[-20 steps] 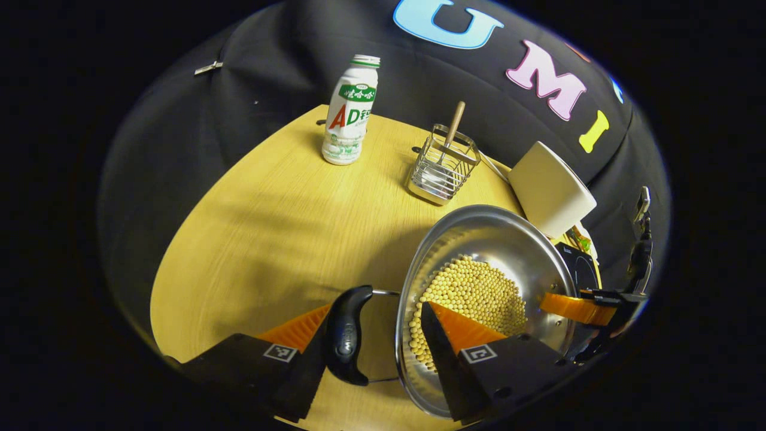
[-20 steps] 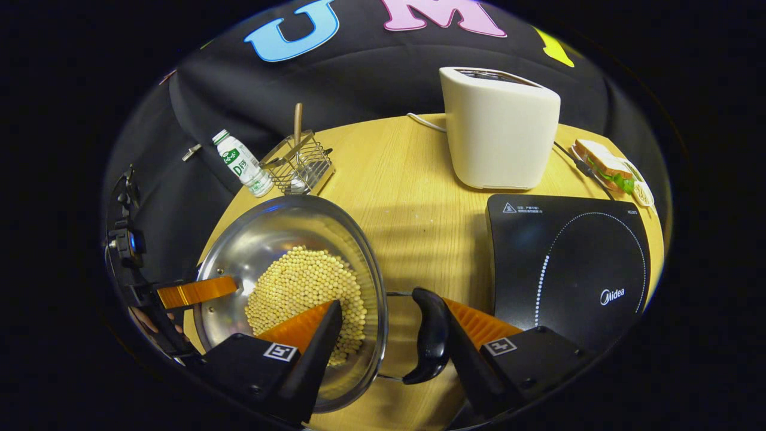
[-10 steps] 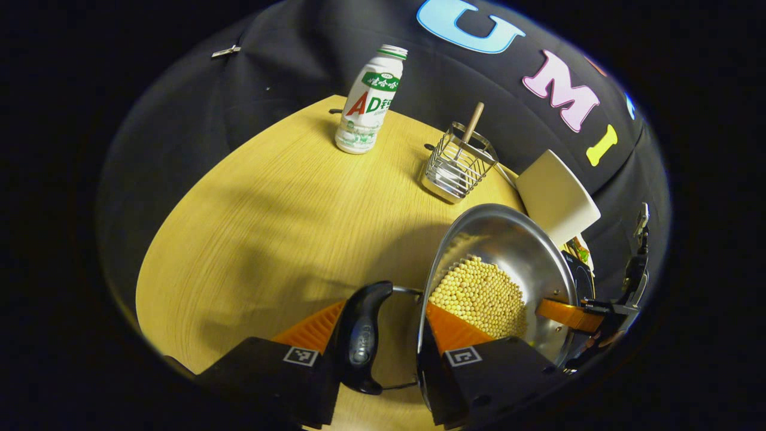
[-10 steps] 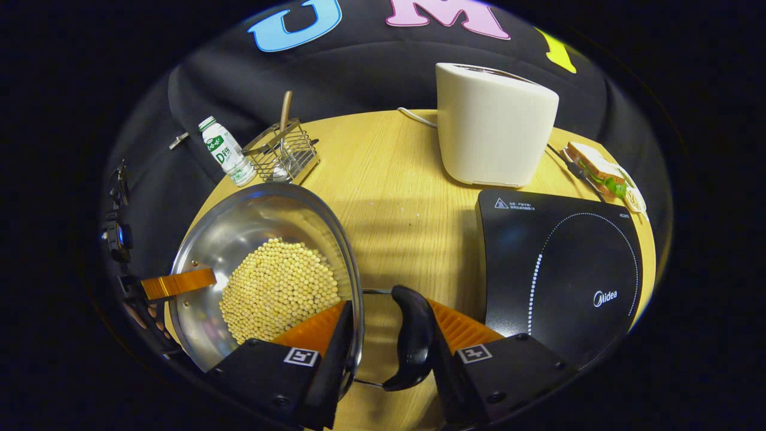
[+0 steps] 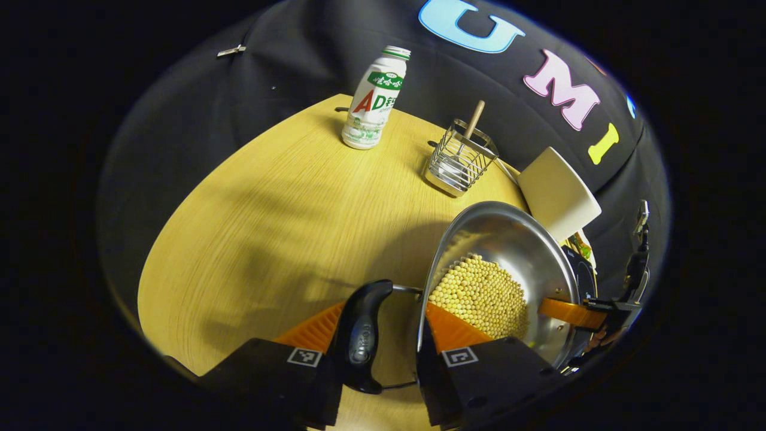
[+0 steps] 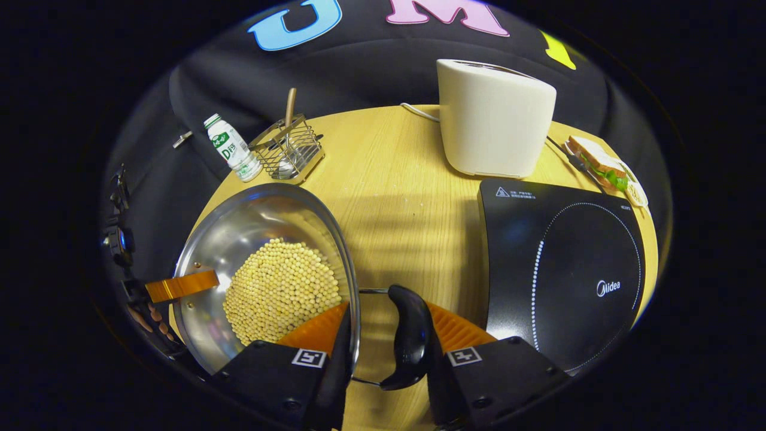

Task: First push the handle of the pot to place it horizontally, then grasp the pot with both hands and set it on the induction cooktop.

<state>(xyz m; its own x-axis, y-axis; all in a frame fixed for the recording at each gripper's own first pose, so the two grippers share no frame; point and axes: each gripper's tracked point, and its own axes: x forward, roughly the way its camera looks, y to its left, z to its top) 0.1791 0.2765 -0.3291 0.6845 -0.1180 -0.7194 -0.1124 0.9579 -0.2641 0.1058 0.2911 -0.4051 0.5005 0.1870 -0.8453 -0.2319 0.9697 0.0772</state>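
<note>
Right gripper view, cooktop point(image 6: 562, 269), sandwich point(image 6: 604, 170)

Mock kitchen in a booth, wooden table point(image 6: 401, 179), toaster point(image 6: 494, 120), induction cooktop point(image 6: 562, 263), utensil rack point(image 6: 290, 152)

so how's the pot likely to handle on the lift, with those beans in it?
Probably heavy for its size: the steel pot holds a deep heap of beans. The loose beans may slide if it tilts. The handles sit on thin wire loops, so it could swing or slip in the fingers.
</note>
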